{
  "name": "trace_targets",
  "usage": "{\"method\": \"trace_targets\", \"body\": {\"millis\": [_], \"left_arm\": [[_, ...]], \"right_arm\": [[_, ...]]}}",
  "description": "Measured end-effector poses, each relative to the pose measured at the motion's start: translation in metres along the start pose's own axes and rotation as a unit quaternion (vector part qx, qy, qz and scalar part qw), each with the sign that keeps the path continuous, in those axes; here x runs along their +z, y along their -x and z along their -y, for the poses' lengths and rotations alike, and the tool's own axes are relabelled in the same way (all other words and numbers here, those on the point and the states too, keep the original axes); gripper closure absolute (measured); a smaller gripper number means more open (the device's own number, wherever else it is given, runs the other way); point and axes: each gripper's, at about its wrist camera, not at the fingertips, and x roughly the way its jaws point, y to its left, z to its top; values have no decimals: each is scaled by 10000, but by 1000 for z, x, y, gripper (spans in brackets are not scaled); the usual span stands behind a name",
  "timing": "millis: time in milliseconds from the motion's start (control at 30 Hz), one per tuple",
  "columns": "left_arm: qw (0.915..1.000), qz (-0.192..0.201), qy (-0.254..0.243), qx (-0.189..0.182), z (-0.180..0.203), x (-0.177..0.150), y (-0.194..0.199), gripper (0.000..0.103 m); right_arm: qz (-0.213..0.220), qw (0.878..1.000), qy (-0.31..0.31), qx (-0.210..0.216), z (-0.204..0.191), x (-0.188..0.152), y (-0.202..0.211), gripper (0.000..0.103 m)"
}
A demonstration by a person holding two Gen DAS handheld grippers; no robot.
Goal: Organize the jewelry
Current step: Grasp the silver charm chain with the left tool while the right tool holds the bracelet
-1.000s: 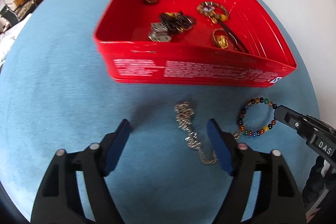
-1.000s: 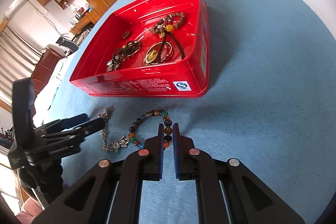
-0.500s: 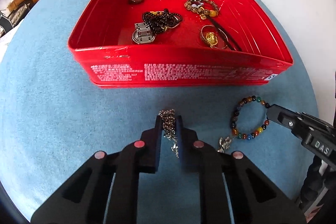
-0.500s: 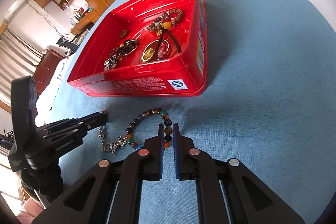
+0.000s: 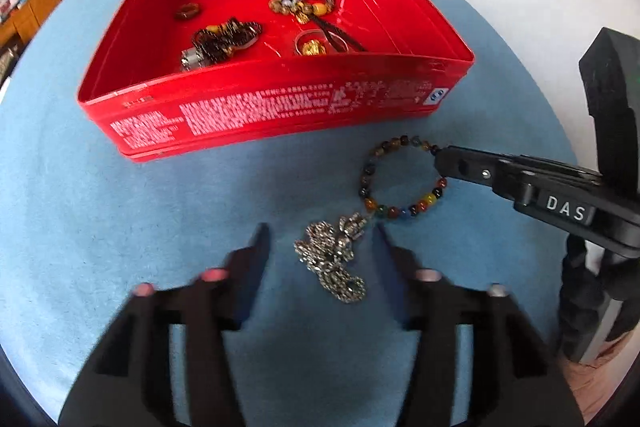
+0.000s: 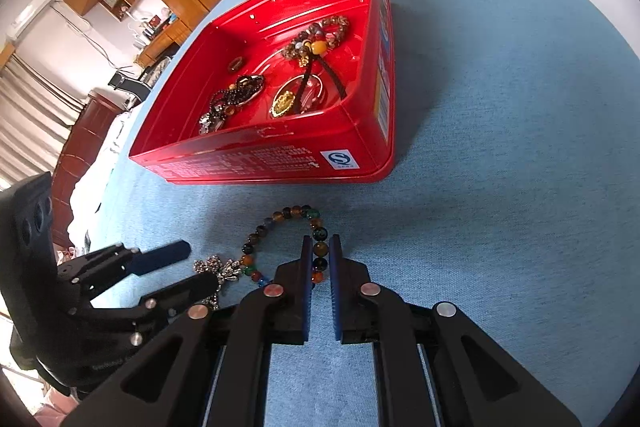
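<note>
Left gripper (image 5: 320, 239) low over blue cloth (image 5: 160, 227), jaws spread wide, silver chain (image 5: 332, 259) heaped between them, right gripper (image 6: 321, 255) level beside it, jaws clamped on bead bracelet (image 5: 400, 179), red box (image 5: 280, 107) of jewelry beyond both fingertips.

red tin (image 5: 256, 115) with white print; multicoloured bead bracelet (image 5: 400, 179); silver chain (image 5: 332, 259); blue cloth (image 5: 120, 227)

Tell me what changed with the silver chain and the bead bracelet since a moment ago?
The left gripper, shut on the silver chain half a second ago, has opened; the chain now lies bunched on the blue cloth between its fingers. The right gripper stays closed on the bead bracelet. The red tray keeps its jewelry.
</note>
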Motion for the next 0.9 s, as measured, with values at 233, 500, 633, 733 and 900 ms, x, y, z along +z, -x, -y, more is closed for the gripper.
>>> {"method": "trace_targets", "body": {"millis": [233, 500, 633, 733, 900], "left_arm": [[9996, -185, -158, 108, 16, -2, -23, 50], [9987, -3, -297, 409, 33, 2, -33, 75], [9992, 39, -212, 341, 10, 8, -23, 88], [9998, 38, -89, 202, 3, 6, -18, 89], [9999, 55, 124, 90, -12, 8, -13, 89]], "right_arm": [[-2, 10000, -19, 18, 0, 0, -1, 96], [-22, 10000, -25, 30, -1, 0, -2, 96], [-64, 10000, -56, 44, 0, 0, -4, 95], [-106, 9999, -66, 42, -1, -1, -6, 95], [-258, 9995, -164, 39, 3, 0, -14, 87]]}}
